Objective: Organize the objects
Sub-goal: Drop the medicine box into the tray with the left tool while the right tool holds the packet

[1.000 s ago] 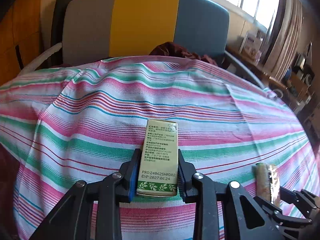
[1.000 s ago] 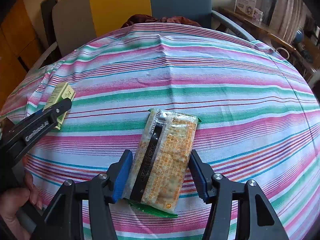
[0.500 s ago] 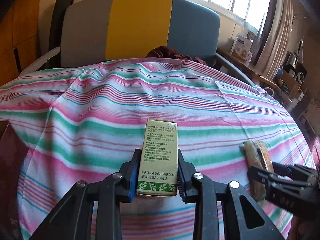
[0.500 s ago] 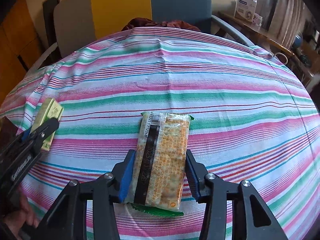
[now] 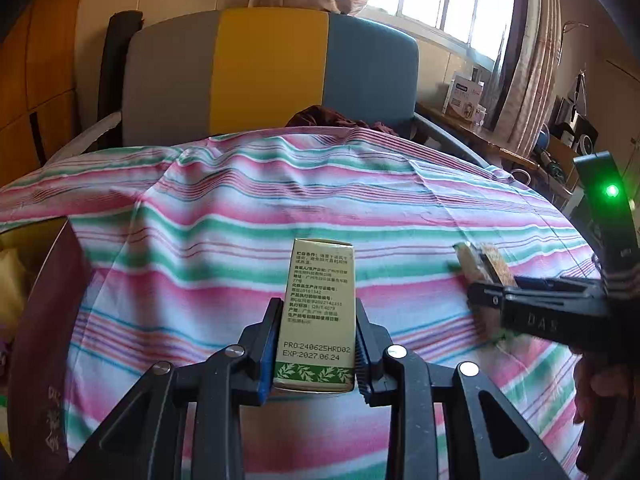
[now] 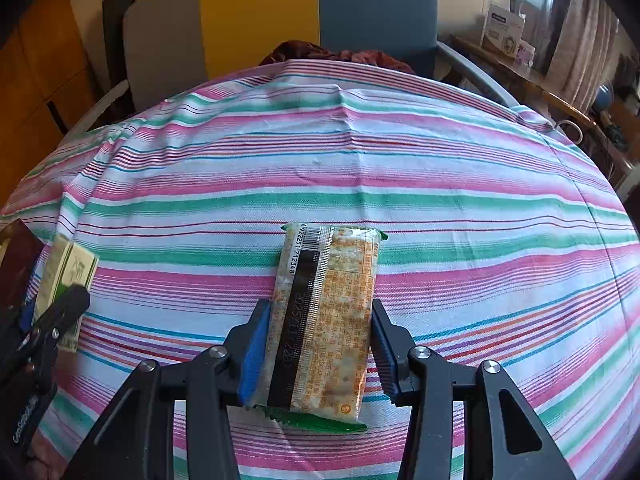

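Note:
My left gripper (image 5: pixel 316 344) is shut on a small pale-green carton (image 5: pixel 318 312) printed with text and a leaf band, held above the striped tablecloth (image 5: pixel 280 208). The carton also shows at the left of the right wrist view (image 6: pixel 66 276). My right gripper (image 6: pixel 318 352) is shut on a clear cracker packet (image 6: pixel 326 312) with a black stripe and green ends. The packet shows end-on in the left wrist view (image 5: pixel 486 264), to the carton's right.
A dark maroon box (image 5: pixel 44 320) stands at the table's left edge; it also shows in the right wrist view (image 6: pixel 16 268). A grey, yellow and blue chair back (image 5: pixel 272 72) stands behind the table. A cluttered side shelf (image 5: pixel 480 120) lies at the right.
Both grippers have pulled back and to the left with their objects. The right jaws closed snugly on the packet. The maroon box has come into view at the left.

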A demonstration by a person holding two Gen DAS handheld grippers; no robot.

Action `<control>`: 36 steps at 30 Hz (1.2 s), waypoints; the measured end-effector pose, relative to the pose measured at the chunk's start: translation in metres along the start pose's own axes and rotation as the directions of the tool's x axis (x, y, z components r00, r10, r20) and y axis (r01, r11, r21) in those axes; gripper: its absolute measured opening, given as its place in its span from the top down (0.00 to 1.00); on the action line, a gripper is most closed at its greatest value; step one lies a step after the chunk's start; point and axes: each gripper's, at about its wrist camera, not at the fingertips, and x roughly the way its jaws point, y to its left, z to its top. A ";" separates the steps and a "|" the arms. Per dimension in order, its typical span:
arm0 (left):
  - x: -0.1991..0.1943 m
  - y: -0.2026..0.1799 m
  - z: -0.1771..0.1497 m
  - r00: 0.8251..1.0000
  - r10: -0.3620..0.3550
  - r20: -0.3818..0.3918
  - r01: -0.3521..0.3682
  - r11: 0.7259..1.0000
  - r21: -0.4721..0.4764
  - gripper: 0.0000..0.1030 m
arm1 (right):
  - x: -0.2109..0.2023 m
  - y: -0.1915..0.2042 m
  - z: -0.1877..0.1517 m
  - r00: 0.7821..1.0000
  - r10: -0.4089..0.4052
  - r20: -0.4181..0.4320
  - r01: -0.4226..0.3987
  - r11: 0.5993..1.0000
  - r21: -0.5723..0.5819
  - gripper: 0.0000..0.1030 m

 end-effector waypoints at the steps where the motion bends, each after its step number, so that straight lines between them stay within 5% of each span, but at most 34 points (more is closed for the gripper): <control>1: -0.002 0.001 -0.002 1.000 0.001 0.000 -0.001 1.000 0.000 0.70 | -0.001 0.001 0.000 1.000 0.005 0.002 -0.005 1.000 -0.002 0.54; 8: -0.029 0.002 -0.019 1.000 -0.011 0.010 0.011 1.000 0.016 0.70 | -0.006 0.009 -0.002 0.999 0.038 0.014 -0.037 0.999 -0.023 0.54; 15: -0.062 0.003 -0.046 0.994 -0.109 -0.030 0.109 0.994 0.008 0.70 | -0.008 0.019 -0.008 0.997 0.079 0.011 -0.079 0.996 -0.052 0.54; 22: -0.108 0.025 -0.039 0.990 -0.138 0.043 0.139 0.990 -0.022 0.70 | -0.012 0.026 -0.012 0.994 0.108 0.022 -0.106 0.992 -0.075 0.54; 28: -0.144 0.061 -0.027 0.989 -0.085 0.120 0.091 0.995 -0.049 0.70 | -0.013 0.033 -0.015 0.993 0.114 0.023 -0.111 0.989 -0.094 0.54; 36: -0.169 0.127 -0.028 0.992 -0.001 0.126 0.022 0.986 -0.164 0.70 | -0.028 0.050 -0.018 0.986 0.125 0.106 -0.105 0.979 -0.176 0.54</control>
